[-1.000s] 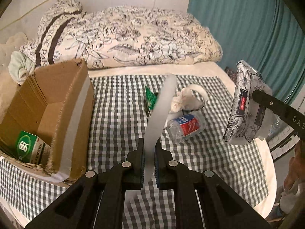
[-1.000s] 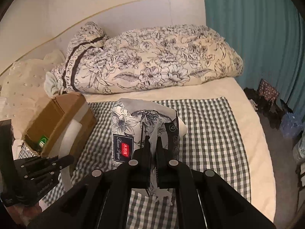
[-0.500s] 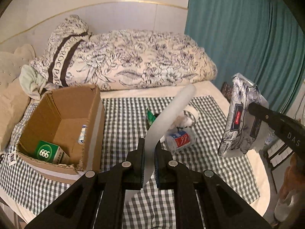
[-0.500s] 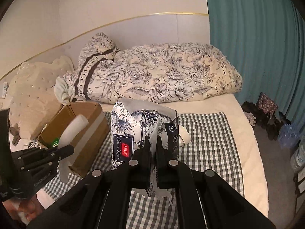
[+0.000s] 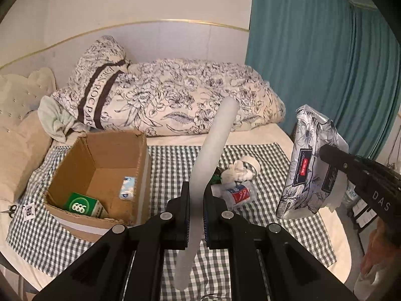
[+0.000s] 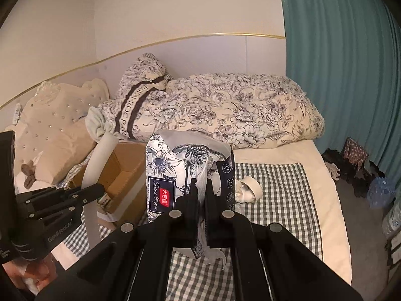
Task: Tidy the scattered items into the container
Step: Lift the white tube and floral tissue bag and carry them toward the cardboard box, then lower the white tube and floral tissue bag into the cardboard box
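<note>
My left gripper [image 5: 195, 193] is shut on a long white foam strip [image 5: 213, 155] that curves up and away over the bed. An open cardboard box [image 5: 100, 155] sits to its left on the checked cloth [image 5: 275, 238], holding a green box marked 666 [image 5: 81, 205] and a small blue-white packet [image 5: 127, 188]. My right gripper [image 6: 199, 193] is shut on a floral tissue pack [image 6: 173, 173], held in the air; that pack [image 5: 308, 160] shows at the right in the left wrist view. A crushed plastic bottle [image 5: 238, 194], a white crumpled wad [image 5: 235, 171] and a tape roll [image 5: 252, 161] lie on the cloth.
A floral duvet [image 5: 188, 105] and cushions [image 6: 55, 135] fill the head of the bed. A teal curtain [image 6: 338, 50] hangs at the right, with clutter on the floor [image 6: 356, 170] below it. Small scissors [image 5: 10, 209] lie at the cloth's left edge.
Both grippers have risen and drawn back with their loads, so more of the bed and the box's inside shows. The strip and tissue pack stay gripped.
</note>
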Motion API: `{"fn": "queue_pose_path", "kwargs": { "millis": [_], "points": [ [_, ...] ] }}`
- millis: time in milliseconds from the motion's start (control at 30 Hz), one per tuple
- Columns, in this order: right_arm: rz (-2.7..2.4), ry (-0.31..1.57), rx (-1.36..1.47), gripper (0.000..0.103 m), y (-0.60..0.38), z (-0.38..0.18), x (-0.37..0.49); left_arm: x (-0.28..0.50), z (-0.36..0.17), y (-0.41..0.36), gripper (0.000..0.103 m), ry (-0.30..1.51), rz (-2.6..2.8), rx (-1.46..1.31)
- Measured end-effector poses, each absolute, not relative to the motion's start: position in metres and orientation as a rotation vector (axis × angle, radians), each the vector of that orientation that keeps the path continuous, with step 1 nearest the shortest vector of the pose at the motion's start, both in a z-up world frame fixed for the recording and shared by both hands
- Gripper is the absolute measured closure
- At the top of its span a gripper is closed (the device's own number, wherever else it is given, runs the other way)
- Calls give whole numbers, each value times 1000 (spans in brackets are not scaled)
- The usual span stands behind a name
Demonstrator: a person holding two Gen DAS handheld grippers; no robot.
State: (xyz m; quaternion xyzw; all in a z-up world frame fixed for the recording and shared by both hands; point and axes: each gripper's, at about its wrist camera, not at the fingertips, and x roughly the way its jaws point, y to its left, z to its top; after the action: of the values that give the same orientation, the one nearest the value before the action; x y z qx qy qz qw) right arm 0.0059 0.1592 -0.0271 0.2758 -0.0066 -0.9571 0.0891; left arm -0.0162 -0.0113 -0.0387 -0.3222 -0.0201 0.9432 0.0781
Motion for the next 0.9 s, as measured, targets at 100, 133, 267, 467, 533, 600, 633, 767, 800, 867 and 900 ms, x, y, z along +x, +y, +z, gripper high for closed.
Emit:
{"fn": "queue_pose_path", "kwargs": {
  "millis": [100, 133, 267, 467, 533, 600, 633, 767, 800, 867, 900],
  "points": [
    [-2840, -12, 805, 100, 152, -23, 9, -11, -32, -18, 95, -67, 2840, -947],
    [-2838, -10, 803, 100, 150, -22, 10, -10, -30, -21, 95, -70, 2846, -942],
    [-2832, -3, 787, 100, 144, -18, 12, -8, -23, -32, 95, -86, 2868, -925],
    [-2830, 5, 763, 100, 134, -11, 13, -6, -16, -45, 95, -94, 2894, -904],
    [-2830, 6, 758, 100, 132, -9, 11, -6, -13, -49, 95, -92, 2904, -897],
    [-2827, 6, 753, 100, 129, -8, 10, -6, -11, -54, 95, -94, 2913, -889],
    [-2826, 7, 749, 100, 128, -7, 9, -6, -10, -57, 95, -95, 2917, -887],
    [-2816, 14, 743, 100, 117, -5, 6, -8, -8, -69, 95, -102, 2938, -878],
    [-2813, 17, 742, 100, 114, -5, 5, -9, -7, -72, 95, -103, 2943, -878],
    [-2805, 23, 740, 100, 107, -5, 1, -10, -7, -78, 95, -102, 2957, -878],
    [-2800, 24, 740, 100, 103, -4, -1, -11, -7, -81, 95, -102, 2963, -877]
  ]
}}
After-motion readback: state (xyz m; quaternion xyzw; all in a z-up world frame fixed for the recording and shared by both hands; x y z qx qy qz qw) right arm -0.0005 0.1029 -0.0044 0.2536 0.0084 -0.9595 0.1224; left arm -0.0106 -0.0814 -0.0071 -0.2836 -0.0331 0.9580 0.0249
